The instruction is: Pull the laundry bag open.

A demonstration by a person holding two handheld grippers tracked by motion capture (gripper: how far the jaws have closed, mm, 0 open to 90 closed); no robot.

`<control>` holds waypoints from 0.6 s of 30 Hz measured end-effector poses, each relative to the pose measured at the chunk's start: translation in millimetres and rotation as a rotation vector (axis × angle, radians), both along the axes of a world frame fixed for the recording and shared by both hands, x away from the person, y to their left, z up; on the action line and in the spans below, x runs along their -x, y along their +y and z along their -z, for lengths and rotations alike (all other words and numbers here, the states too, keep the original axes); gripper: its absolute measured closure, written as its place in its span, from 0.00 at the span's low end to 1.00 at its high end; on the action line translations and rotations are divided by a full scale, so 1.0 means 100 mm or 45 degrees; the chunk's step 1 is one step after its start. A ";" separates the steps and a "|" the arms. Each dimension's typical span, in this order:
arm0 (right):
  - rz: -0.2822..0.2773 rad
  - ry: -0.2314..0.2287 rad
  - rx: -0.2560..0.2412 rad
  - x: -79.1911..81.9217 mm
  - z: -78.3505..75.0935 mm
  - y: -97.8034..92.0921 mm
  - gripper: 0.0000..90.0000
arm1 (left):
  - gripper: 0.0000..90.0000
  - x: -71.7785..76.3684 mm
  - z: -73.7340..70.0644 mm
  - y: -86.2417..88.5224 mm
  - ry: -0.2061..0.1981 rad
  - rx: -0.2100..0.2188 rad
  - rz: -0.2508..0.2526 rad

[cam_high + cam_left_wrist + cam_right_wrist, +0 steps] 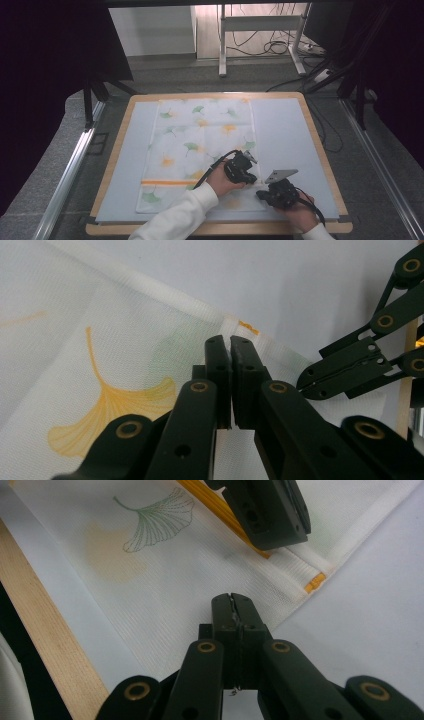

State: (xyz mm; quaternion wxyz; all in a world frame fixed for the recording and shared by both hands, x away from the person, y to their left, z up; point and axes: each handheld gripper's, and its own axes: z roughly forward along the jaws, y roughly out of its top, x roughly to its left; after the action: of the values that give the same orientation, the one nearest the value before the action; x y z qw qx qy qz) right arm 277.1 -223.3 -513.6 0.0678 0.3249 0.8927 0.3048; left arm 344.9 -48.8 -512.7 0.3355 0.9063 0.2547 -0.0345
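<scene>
A white cloth [200,145] printed with green and yellow ginkgo leaves lies flat on the pale mat, with an orange stripe [165,182] across its near end. My left gripper [252,179] is at the cloth's right edge by that stripe. In the left gripper view its jaws [231,347] are pressed together on the hem of the cloth [100,340]. My right gripper [260,195] sits just nearer on the same edge. Its jaws [232,602] are shut with a white sliver of the cloth [165,580] between them. Each gripper appears in the other's view, the right gripper [306,385] and the left gripper [280,540].
The pale blue-grey mat [285,135] covers a wooden table whose rim [320,150] shows all round. Bare mat lies right of the cloth. Beyond the table are a grey floor, metal rails, a desk frame [222,45] and loose cables [275,47].
</scene>
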 end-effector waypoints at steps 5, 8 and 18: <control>0.017 0.024 -0.010 -0.01 0.00 -0.01 0.99 | 0.99 0.02 0.02 0.02 0.025 0.039 -0.041; 0.044 0.046 -0.034 -0.04 -0.01 -0.03 0.99 | 0.99 0.02 0.04 0.05 0.034 0.068 -0.055; 0.240 0.019 -0.123 -0.30 -0.06 -0.09 0.99 | 0.99 0.03 0.05 0.05 0.026 0.072 -0.069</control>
State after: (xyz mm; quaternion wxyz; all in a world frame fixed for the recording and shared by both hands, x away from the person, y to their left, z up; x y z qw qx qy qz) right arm 306.8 -232.0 -508.1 0.0737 0.4126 0.8430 0.3372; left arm 341.9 -43.7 -517.3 0.3593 0.8889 0.2813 -0.0417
